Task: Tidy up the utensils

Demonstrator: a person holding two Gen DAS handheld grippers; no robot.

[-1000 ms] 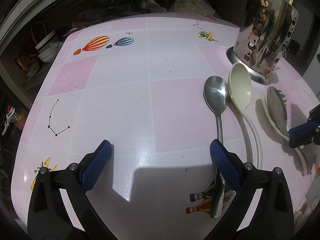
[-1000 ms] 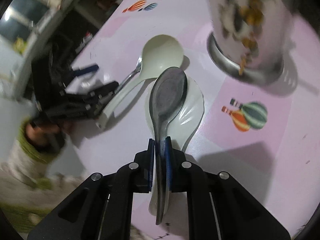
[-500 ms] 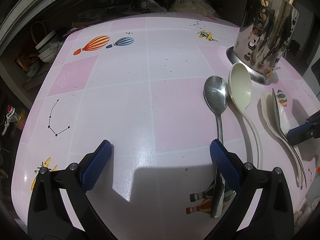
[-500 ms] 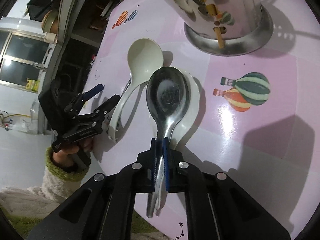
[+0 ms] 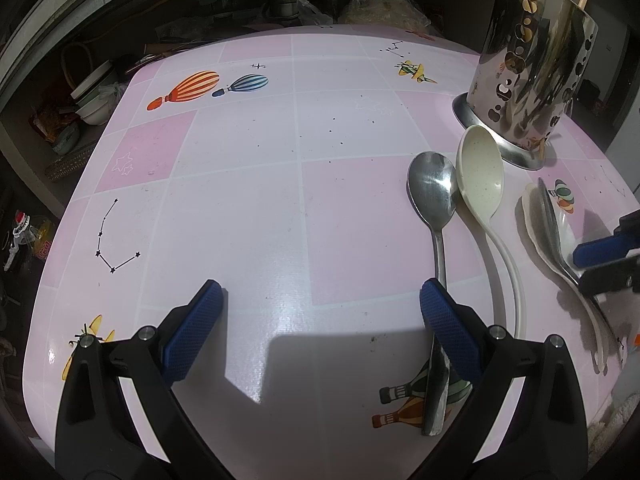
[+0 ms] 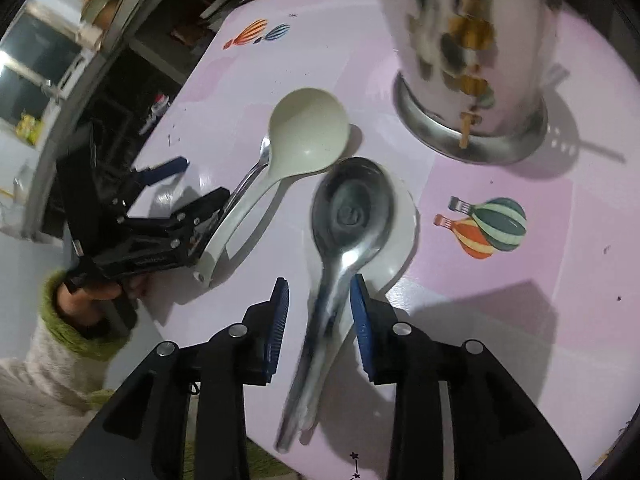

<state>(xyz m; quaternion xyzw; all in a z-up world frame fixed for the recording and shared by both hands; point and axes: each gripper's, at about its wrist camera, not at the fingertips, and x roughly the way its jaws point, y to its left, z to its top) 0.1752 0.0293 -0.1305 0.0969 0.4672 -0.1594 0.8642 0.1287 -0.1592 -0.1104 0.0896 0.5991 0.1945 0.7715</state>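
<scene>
Two stacked spoons: slick, stiff metal spoon (image 6: 352, 208) nested in a white spoon (image 6: 400, 248); right hand-held gripper (image 6: 320, 320) opening around their handles; left hand-held gripper (image 5: 320, 320) apart.

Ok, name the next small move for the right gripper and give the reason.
Probably lift the right gripper clear. Its jaws are opening and no longer press the metal spoon, which lies nested in the white spoon on the table, beside the steel holder.
</scene>
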